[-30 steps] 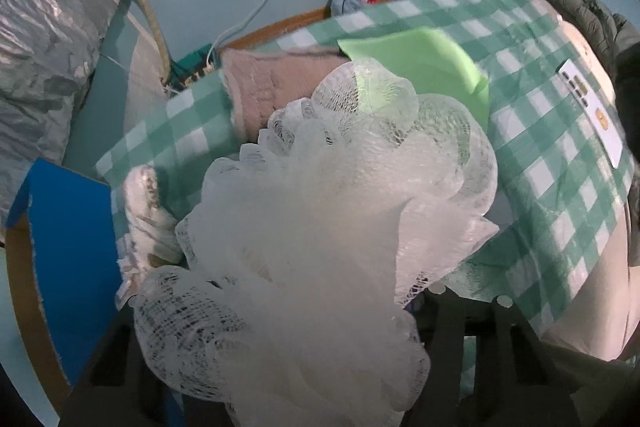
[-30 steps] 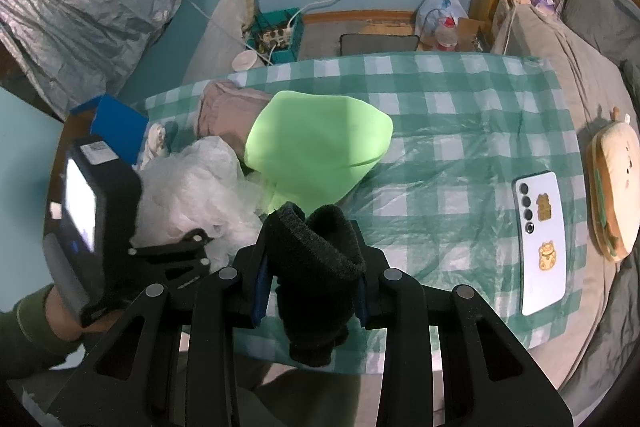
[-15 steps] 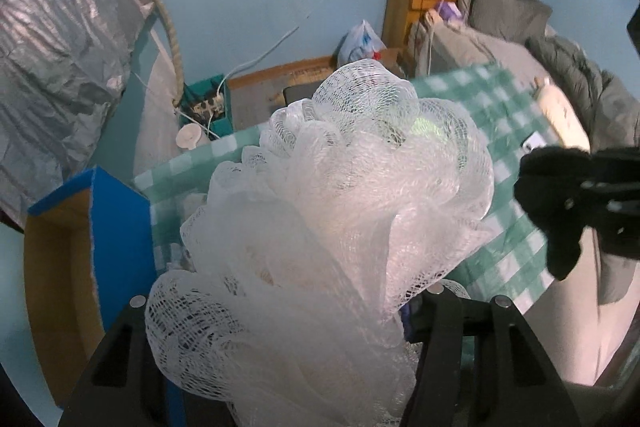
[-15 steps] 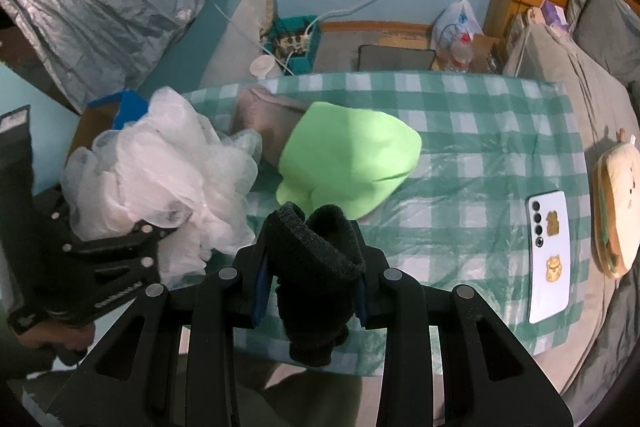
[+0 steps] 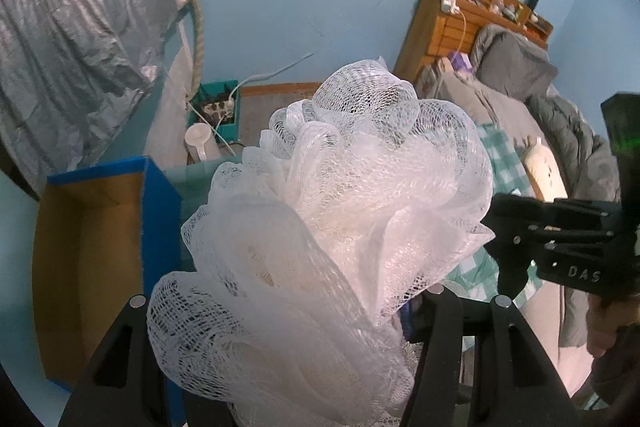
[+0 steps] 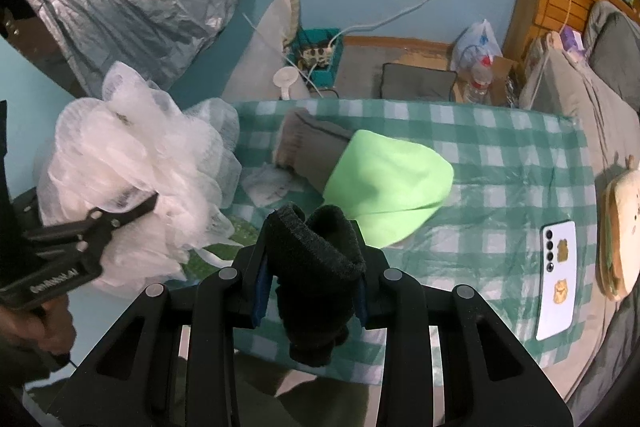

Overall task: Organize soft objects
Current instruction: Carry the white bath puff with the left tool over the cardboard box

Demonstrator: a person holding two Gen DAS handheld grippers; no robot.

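Observation:
My left gripper (image 5: pixel 288 315) is shut on a big white mesh bath pouf (image 5: pixel 340 227), held up in the air; the pouf hides the fingertips. The pouf also shows in the right wrist view (image 6: pixel 132 171), left of the table, with the left gripper (image 6: pixel 132 207) on it. My right gripper (image 6: pixel 310 291) is shut on a black sock (image 6: pixel 316 267) above the table's near edge. A light green cloth (image 6: pixel 388 195), a grey-pink sock (image 6: pixel 308 147) and a small white cloth (image 6: pixel 268 187) lie on the green checked tablecloth (image 6: pixel 500 155).
An open cardboard box with blue outer walls (image 5: pixel 88 259) stands left below the pouf. A white phone (image 6: pixel 558 279) and a toast-shaped plush (image 6: pixel 624 231) lie at the right. A bed (image 5: pixel 520 91), a teal crate (image 6: pixel 320 55) and cables fill the back.
My left gripper has lifted the pouf off the table and swung it left, toward the box. The right gripper still holds the black sock, nearly in the same place.

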